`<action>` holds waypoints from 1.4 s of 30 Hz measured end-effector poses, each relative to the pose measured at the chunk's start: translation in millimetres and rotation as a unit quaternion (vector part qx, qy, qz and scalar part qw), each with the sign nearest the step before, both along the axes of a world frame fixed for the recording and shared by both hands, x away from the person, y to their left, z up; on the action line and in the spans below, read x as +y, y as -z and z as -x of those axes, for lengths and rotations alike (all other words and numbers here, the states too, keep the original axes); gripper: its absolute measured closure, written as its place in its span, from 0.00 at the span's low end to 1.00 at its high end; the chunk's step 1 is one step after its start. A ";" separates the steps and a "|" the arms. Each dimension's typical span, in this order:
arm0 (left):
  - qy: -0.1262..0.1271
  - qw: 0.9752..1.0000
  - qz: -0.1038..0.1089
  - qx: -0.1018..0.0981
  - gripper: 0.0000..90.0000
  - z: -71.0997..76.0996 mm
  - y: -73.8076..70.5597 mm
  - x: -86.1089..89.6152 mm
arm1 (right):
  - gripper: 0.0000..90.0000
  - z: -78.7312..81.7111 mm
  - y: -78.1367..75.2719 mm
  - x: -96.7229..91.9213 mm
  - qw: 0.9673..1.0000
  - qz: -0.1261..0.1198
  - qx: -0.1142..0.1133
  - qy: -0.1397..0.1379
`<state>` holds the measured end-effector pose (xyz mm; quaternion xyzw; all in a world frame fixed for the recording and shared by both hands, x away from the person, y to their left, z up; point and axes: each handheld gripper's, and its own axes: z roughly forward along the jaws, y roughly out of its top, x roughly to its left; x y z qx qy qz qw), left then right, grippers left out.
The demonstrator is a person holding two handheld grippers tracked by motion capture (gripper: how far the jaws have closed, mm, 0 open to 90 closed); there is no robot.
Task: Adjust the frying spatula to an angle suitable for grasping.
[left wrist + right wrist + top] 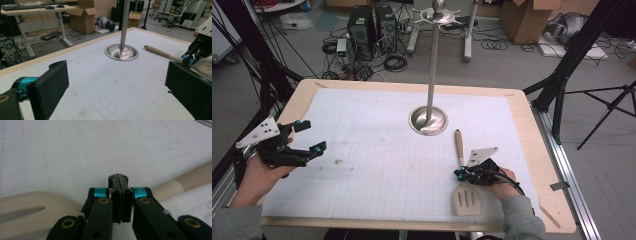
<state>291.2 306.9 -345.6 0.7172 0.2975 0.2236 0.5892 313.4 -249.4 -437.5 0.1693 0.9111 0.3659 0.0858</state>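
Note:
A beige slotted spatula [467, 200] lies flat on the white grid mat [377, 150] at the front right, its handle [459, 145] pointing towards the far side. My right gripper [458, 174] hovers low across the spatula's neck, its jaws pressed together with nothing between them. In the right gripper view the shut tips [118, 178] hide the neck, with the spatula blade [30, 205] at left and the spatula handle [192, 177] at right. My left gripper [313, 135] is held at the table's left edge, open and empty. The left gripper view looks between its wide jaws [117, 85] towards the spatula handle [160, 53].
A steel utensil stand [428, 120] with a tall pole and hooked top rises from the mat's far middle, just beyond the spatula handle; its stand base [121, 52] is in the left gripper view too. Tripods, cables, computers and cardboard boxes crowd the floor beyond the table.

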 end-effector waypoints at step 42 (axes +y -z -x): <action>0.003 1.000 0.002 0.005 0.06 -3.6 2.2 -1.0 | 1.00 27.7 2.5 -83.0 0.998 -0.040 0.006 0.049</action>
